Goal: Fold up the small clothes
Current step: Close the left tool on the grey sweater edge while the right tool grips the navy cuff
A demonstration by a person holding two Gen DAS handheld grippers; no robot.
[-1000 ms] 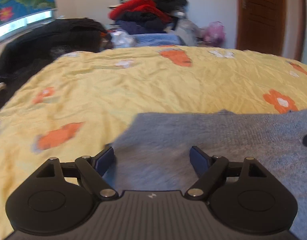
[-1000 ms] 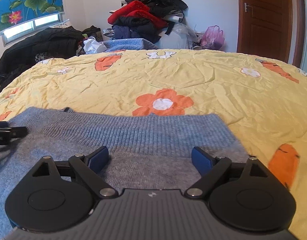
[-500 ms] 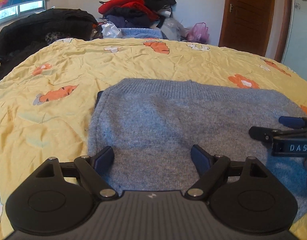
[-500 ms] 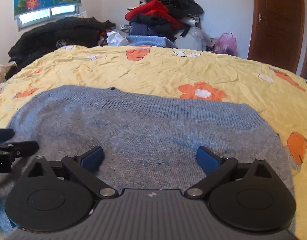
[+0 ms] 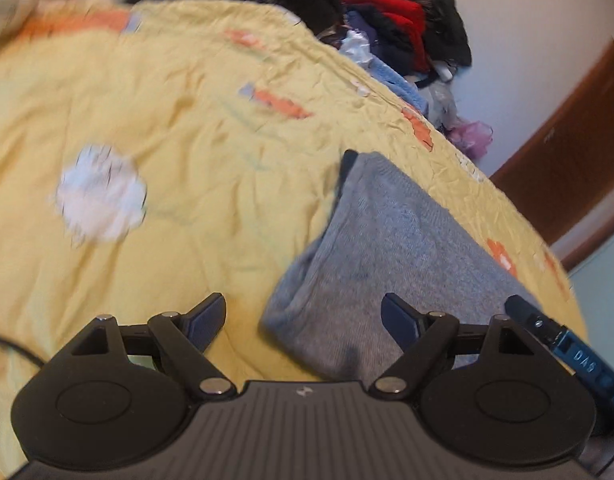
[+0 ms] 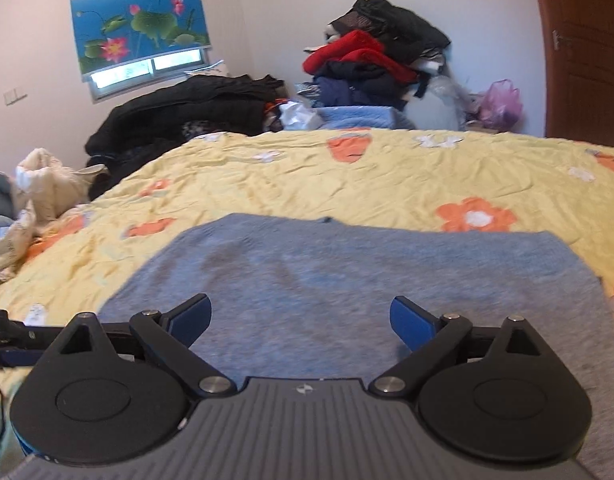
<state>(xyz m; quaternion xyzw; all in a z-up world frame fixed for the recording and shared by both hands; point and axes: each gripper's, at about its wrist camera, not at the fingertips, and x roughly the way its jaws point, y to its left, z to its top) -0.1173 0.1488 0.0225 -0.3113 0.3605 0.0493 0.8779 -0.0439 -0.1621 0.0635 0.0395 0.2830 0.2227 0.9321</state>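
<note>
Against the frame half a second back, the left wrist view is seen tilted and blurred: the bed [image 5: 155, 128] now slopes across the picture, and the sweater [image 5: 391, 264], earlier spread across the middle between the left fingers, is now seen off to the right, with only its near corner between them. In the right wrist view more of the room's left side is shown than before, and the sweater lies lower in the picture.

The left gripper [image 5: 303, 316] is held wide open, with nothing gripped. The right gripper [image 6: 301, 316] is also held wide; its jaws have just been closing slightly, and nothing is held between them, the sweater only being seen below.

The sweater is a grey-blue knit, folded into a rough rectangle and laid flat on the yellow flowered bed, near its front edge. A ribbed band is seen along its far edge. Its left side is rounded and slightly bunched; a small dark bit of cloth shows at its far edge.

The letters "DAS" are read on the side of the right gripper where it enters the left wrist view at lower right. A lotus blind [image 6: 139, 16] hangs over the window. A clothes pile [image 6: 379, 64] is stacked against the far wall.
</note>
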